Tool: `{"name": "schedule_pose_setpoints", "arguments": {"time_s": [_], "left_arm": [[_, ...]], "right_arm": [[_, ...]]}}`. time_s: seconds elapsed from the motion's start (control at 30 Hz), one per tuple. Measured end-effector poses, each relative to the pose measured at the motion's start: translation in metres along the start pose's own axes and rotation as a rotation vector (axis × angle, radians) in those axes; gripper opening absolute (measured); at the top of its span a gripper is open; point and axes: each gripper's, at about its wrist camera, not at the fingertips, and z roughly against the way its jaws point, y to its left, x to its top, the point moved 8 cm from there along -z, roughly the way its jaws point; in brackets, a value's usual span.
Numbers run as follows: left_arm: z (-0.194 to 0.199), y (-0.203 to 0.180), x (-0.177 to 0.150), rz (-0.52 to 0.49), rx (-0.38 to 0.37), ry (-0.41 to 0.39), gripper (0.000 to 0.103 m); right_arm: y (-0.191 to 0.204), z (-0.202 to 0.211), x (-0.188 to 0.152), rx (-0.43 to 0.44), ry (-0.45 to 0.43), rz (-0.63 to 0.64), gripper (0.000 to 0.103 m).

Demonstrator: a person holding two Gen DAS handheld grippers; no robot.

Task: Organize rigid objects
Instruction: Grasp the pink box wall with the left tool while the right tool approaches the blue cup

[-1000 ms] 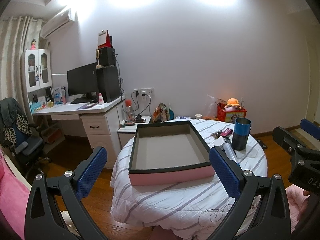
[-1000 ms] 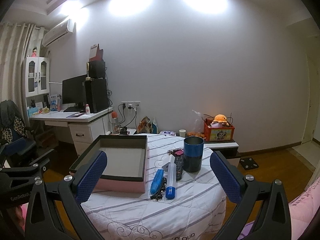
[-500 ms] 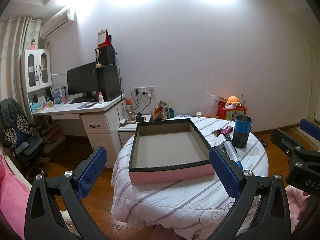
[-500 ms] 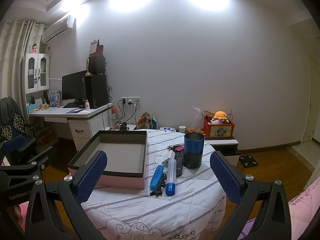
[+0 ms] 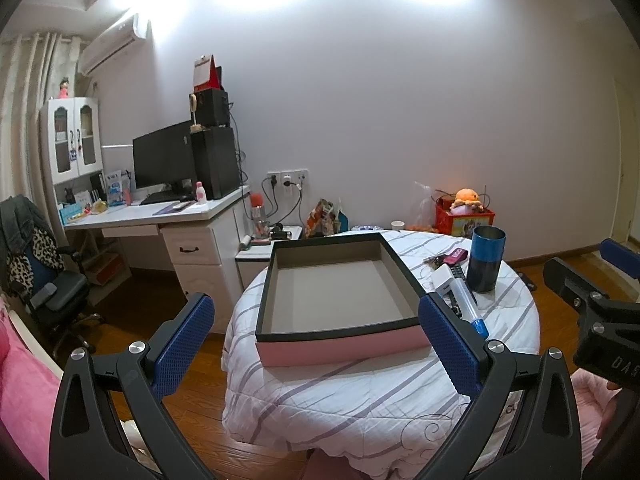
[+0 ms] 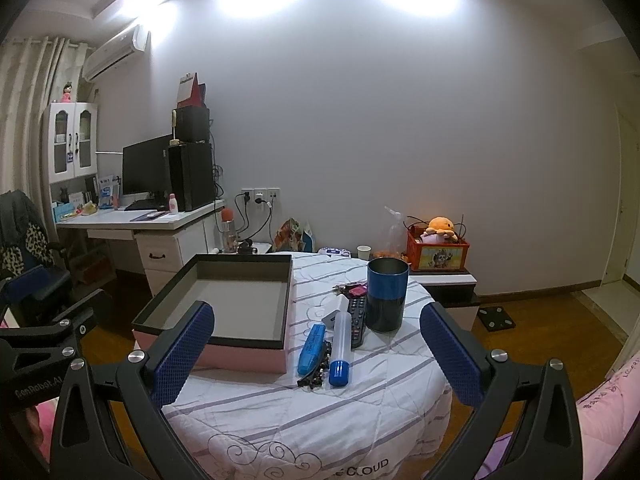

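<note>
An empty pink box with a black rim (image 5: 340, 296) (image 6: 236, 304) lies on a round table with a striped white cloth (image 6: 304, 404). To its right lie a blue case (image 6: 312, 348), a clear tube with a blue cap (image 6: 341, 344) (image 5: 466, 300), a black remote (image 6: 357, 316), a white block (image 5: 442, 278), keys with a pink tag (image 6: 354, 289) and a blue-and-black cup (image 6: 387, 294) (image 5: 486, 258). My left gripper (image 5: 316, 344) is open and empty before the box. My right gripper (image 6: 318, 352) is open and empty before the small objects.
A white desk with monitor and speakers (image 5: 176, 184) stands at the left, with an office chair (image 5: 44, 276) near it. A red box with an orange plush toy (image 6: 438, 246) sits behind the table. Wooden floor surrounds the table.
Both grippers have drawn slightly closer to the table and tilted a little downward. Nothing on the table has moved.
</note>
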Motion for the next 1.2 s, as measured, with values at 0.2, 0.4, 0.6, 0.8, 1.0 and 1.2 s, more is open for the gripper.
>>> {"name": "schedule_pose_setpoints", "arguments": {"time_s": [0.2,0.4,0.6,0.8,1.0,1.2], "left_arm": [[-0.025,0.008,-0.015,0.007,0.014,0.041,0.103],[-0.067,0.017,-0.024,0.033,0.030,0.116,0.103],[-0.106,0.025,-0.032,0.036,0.049,0.210,0.103],[-0.137,0.036,-0.037,0.040,0.064,0.286,0.103],[-0.162,0.045,-0.042,0.041,0.077,0.343,0.103],[-0.189,0.056,-0.049,0.049,0.090,0.413,0.103]], "right_arm": [[-0.008,-0.013,-0.005,-0.006,0.003,-0.021,0.103],[-0.021,-0.036,-0.009,0.002,0.003,-0.060,0.103],[-0.035,-0.074,-0.016,0.007,0.080,-0.092,0.103],[-0.046,-0.104,-0.023,0.026,0.143,-0.111,0.103],[-0.057,-0.129,-0.032,0.003,0.213,-0.111,0.103],[-0.078,-0.155,-0.041,-0.043,0.277,-0.109,0.103]]}}
